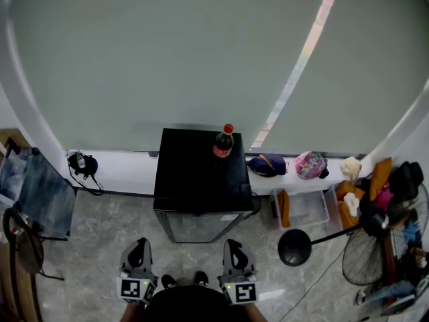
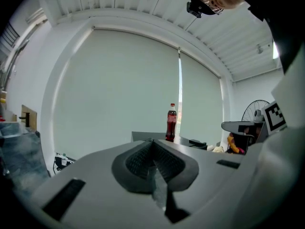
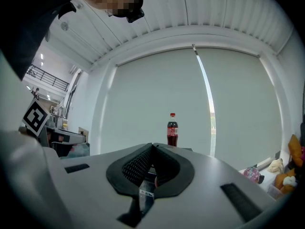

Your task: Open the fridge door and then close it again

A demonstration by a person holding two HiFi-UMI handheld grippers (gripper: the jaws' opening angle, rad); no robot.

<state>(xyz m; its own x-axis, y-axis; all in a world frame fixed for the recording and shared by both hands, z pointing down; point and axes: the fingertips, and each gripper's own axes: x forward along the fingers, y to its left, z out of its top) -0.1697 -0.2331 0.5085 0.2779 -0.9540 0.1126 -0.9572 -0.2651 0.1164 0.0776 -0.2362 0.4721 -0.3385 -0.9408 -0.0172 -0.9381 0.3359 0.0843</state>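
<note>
Head view: black fridge [image 1: 201, 173] stands against the window sill, cola bottle [image 1: 223, 141] upright on its top near the back right corner. The fridge door [image 1: 201, 227] looks flush and shut. Left gripper [image 1: 139, 245] and right gripper [image 1: 234, 245] are both in front of the fridge, well apart from the door, touching nothing. Left gripper view: jaws pressed together and empty, aimed over the fridge top with the bottle [image 2: 171, 123] just right of centre. Right gripper view: jaws also together, nothing pinched, bottle [image 3: 172, 130] straight ahead. A shut door with both grippers off it fits either before the opening or after the re-closing, so I can't call it. No handle or door edge visible to judge a grasp point.
</note>
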